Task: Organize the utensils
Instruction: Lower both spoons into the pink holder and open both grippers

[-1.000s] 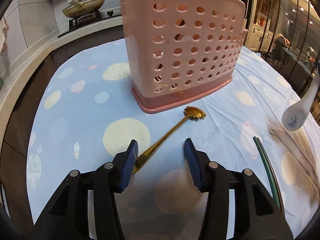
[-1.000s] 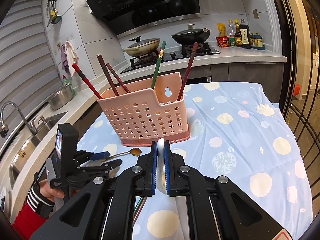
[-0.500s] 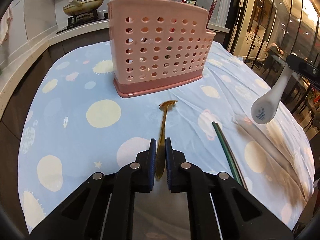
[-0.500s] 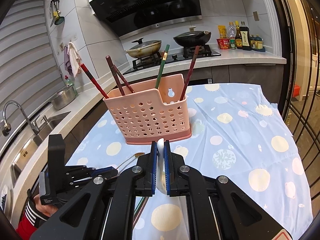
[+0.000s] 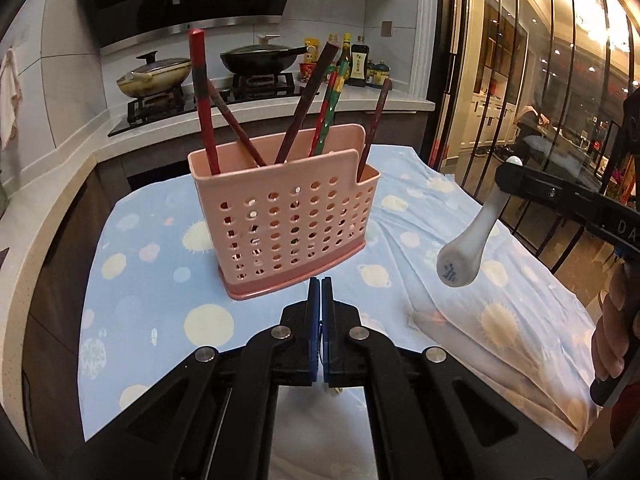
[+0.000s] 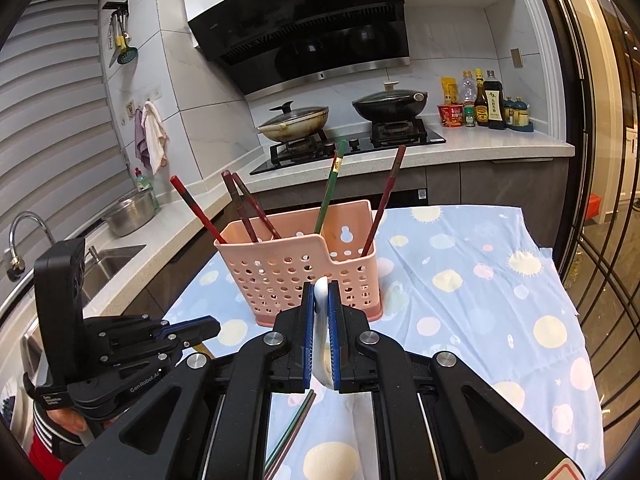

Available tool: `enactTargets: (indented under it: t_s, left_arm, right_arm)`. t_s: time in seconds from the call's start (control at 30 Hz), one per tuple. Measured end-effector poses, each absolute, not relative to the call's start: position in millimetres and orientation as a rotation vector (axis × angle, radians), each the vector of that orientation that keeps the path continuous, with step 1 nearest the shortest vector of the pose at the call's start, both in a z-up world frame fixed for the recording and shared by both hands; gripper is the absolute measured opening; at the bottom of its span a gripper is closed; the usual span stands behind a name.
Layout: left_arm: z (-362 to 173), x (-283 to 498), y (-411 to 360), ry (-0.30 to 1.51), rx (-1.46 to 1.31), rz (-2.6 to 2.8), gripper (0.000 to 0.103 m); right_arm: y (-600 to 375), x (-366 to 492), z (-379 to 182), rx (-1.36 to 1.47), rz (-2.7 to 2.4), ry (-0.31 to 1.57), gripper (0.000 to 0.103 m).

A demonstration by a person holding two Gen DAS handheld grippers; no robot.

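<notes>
Two tools were loaded. From the left wrist view, my left tool (image 5: 321, 312) sat pressed together on the thin gold spoon (image 5: 319, 340), barely visible between the pads; the pink caddy (image 5: 286, 216) stood straight ahead and farther off, chopsticks leaning in it. To the right, the white ceramic spoon (image 5: 466, 248) hung bowl-down.

From the right wrist view, my right tool (image 6: 321, 336) pinched that ceramic spoon (image 6: 321, 300), handle up, with the caddy (image 6: 296, 268) just beyond and slightly left. Both tools looked about equally near. A green chopstick pair (image 6: 294, 428) lay on the bench (image 6: 480, 280) below.
</notes>
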State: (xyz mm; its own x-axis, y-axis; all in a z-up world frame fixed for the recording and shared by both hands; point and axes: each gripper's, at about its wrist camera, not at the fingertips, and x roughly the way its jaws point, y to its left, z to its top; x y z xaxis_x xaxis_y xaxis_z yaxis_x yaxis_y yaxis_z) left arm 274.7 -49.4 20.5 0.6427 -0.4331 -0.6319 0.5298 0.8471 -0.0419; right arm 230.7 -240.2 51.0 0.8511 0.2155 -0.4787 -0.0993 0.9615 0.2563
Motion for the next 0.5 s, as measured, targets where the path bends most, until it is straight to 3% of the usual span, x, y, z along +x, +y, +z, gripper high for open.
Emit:
enactTargets:
  t_s: [0.27, 0.5]
  left_arm:
    - [31, 270, -51, 0.653, 0.174, -0.553, 0.000]
    - [85, 283, -69, 0.555, 0.207, -0.554, 0.000]
  right_arm:
    - [-244, 232, 54, 0.223, 0.168, 0.523, 0.007]
    - [-250, 262, 83, 0.223, 0.167, 0.475, 0.007]
